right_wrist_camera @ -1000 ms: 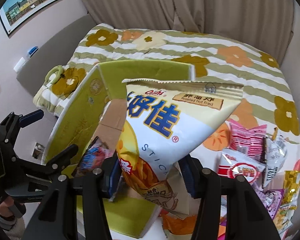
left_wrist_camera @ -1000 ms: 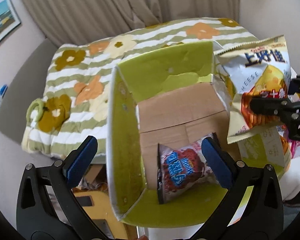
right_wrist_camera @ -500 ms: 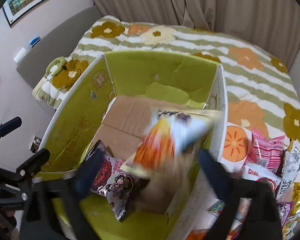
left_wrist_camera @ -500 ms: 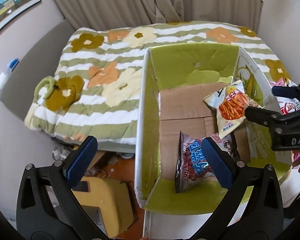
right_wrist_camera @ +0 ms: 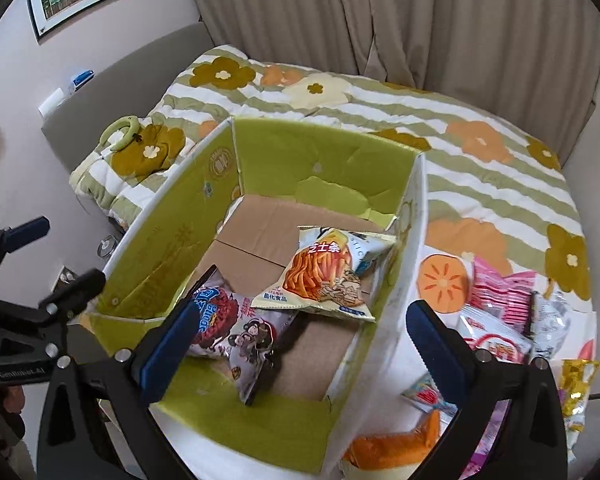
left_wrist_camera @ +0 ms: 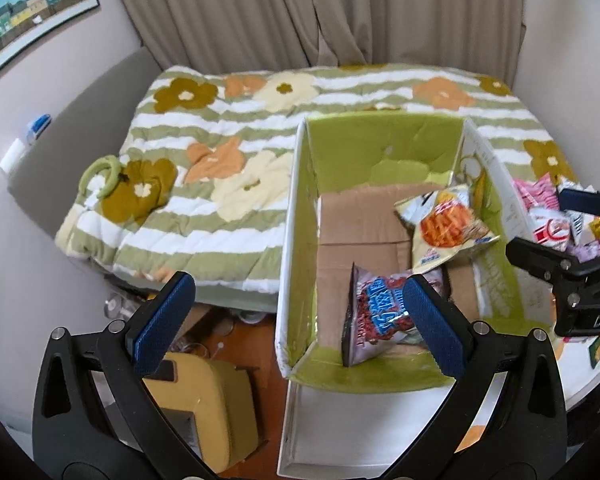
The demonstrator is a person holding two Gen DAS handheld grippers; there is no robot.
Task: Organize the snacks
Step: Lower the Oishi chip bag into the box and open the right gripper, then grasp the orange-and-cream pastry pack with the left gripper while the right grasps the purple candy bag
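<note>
An open cardboard box with green flaps stands at the bed's near edge. Inside lie a cream and orange stick-snack bag and a red and blue snack bag. My left gripper is open and empty, above the box's near left corner. My right gripper is open and empty, above the box's near right side; it also shows in the left wrist view. A pile of several loose snack packets lies right of the box.
A striped floral quilt covers the bed behind the box. A green ring lies on it at the left. A yellow case sits on the floor below. Curtains hang behind the bed.
My right gripper opened and let the stick-snack bag drop into the box, where it now rests. Both grippers have drawn back and up from the box.
</note>
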